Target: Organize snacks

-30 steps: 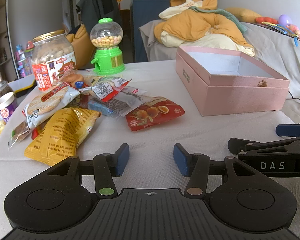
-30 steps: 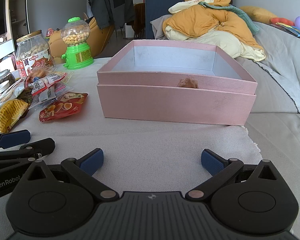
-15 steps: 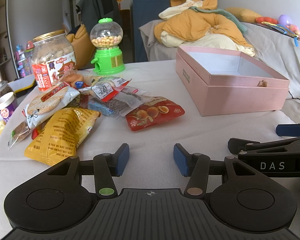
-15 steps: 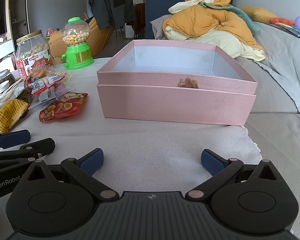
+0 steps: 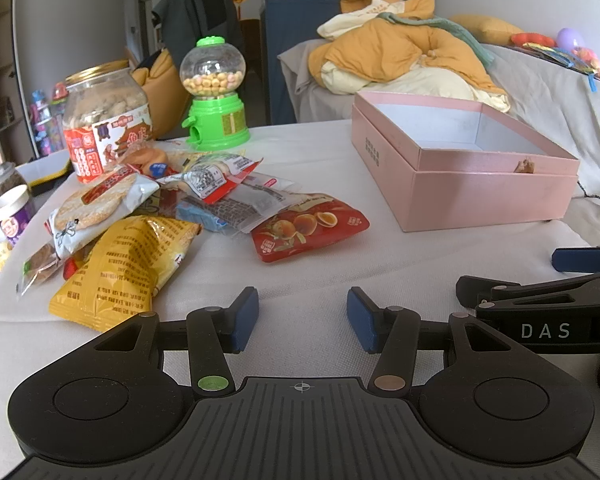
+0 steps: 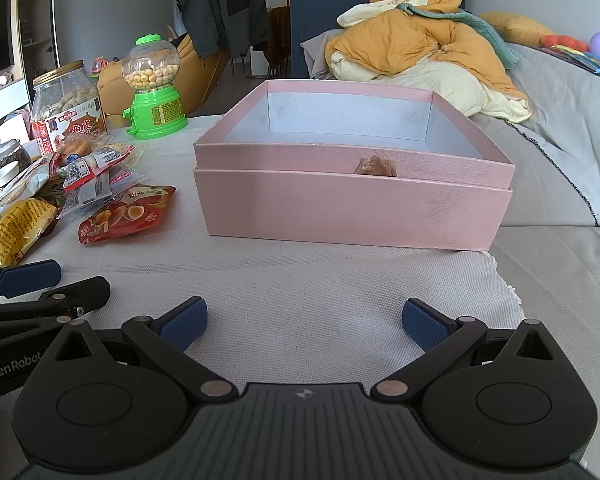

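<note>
A heap of snack packets lies on the white cloth at the left: a red packet (image 5: 308, 226), a yellow bag (image 5: 126, 266), a rice-cracker pack (image 5: 96, 202) and several smaller ones. An open pink box (image 6: 352, 178) with a pale inside stands to their right. My left gripper (image 5: 303, 318) hovers low over bare cloth, short of the red packet, open with nothing between its blue pads. My right gripper (image 6: 304, 326) is open wider, facing the front wall of the pink box (image 5: 484, 196), also holding nothing. Each gripper shows at the edge of the other's view.
A peanut jar (image 5: 106, 120) and a green candy dispenser (image 5: 216, 96) stand behind the packets. Small jars (image 5: 10, 216) sit at the far left edge. A sofa with heaped yellow bedding (image 6: 420, 46) lies beyond the table. Grey fabric (image 6: 560, 184) drapes right of the box.
</note>
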Demonstrator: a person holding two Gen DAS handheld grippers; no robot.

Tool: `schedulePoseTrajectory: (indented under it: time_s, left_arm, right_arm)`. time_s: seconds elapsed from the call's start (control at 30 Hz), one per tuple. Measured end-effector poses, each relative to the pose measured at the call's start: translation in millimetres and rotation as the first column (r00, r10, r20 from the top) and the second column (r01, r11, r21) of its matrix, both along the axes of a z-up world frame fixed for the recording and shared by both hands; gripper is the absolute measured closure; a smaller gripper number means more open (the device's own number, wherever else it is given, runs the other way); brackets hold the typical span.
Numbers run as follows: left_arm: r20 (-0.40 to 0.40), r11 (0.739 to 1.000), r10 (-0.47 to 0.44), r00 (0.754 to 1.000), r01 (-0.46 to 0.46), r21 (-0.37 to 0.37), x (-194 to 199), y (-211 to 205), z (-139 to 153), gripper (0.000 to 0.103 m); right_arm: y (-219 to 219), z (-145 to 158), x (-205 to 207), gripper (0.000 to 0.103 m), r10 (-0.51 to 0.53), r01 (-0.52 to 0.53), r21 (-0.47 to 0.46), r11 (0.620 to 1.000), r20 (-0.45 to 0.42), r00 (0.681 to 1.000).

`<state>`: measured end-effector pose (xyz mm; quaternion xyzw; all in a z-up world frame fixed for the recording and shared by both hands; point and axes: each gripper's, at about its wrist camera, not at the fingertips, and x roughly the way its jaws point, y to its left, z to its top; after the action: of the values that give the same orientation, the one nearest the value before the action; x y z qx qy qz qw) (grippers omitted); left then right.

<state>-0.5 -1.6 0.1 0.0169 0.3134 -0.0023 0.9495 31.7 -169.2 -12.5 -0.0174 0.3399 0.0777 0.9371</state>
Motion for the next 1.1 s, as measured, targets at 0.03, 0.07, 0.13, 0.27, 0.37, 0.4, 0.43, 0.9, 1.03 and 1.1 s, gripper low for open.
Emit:
schedulePoseTrajectory:
  time_s: [0.03,0.07,0.13,0.27,0.37,0.4,0.43,0.9,1.03,1.1]
  left_arm:
    - [0.0,1.0,0.0,1.0,0.0,0.0,0,0,0,0.047]
    - [0.0,1.0,0.0,1.0,0.0,0.001,0,0,0,0.047]
    - [0.0,1.0,0.0,1.0,0.0,-0.002,0,0,1,0.047]
    - [0.001,1.0,-0.001,1.0,0.001,-0.015,0,1,1,0.047]
    - [0.001,0.999,-0.018,1.0,0.018,-0.04,-5,7,3,0.048]
    - [0.001,0.998,-0.026,1.0,0.026,-0.054,-10,11,5,0.048]
    - [0.003,0.997,-0.029,1.0,0.029,-0.065,-14,17,7,0.048]
    - [-0.047,0.996,0.072,0.996,-0.075,-0.053,28,120,24,0.038]
    - [-0.078,0.996,0.059,0.995,-0.064,-0.06,39,119,10,0.028]
    - [-0.061,0.998,0.051,0.997,-0.053,-0.037,37,116,7,0.026]
  right_arm:
    - [0,0,0,0.0,0.0,0.0,0.0,1.0,0.0,1.0]
    - [0,0,0,0.0,0.001,-0.001,0.001,1.0,0.0,1.0]
    - [1,-1,0,0.0,0.006,-0.006,0.002,1.0,0.0,1.0]
    - [-2,0,1,0.0,0.01,-0.01,0.002,1.0,0.0,1.0]
    - [-1,1,0,0.0,0.018,-0.018,0.0,1.0,-0.008,1.0]
    - [-1,3,1,0.0,0.033,-0.033,-0.002,0.999,-0.035,0.999]
    - [1,6,6,0.0,0.047,-0.047,-0.007,0.999,-0.076,0.996]
    - [4,6,4,0.0,0.025,-0.027,-0.026,0.999,-0.096,0.995]
    - [2,7,4,0.0,0.034,-0.037,-0.022,0.999,-0.098,0.995]
    - [2,7,4,0.0,0.038,-0.041,-0.021,0.999,-0.096,0.995]
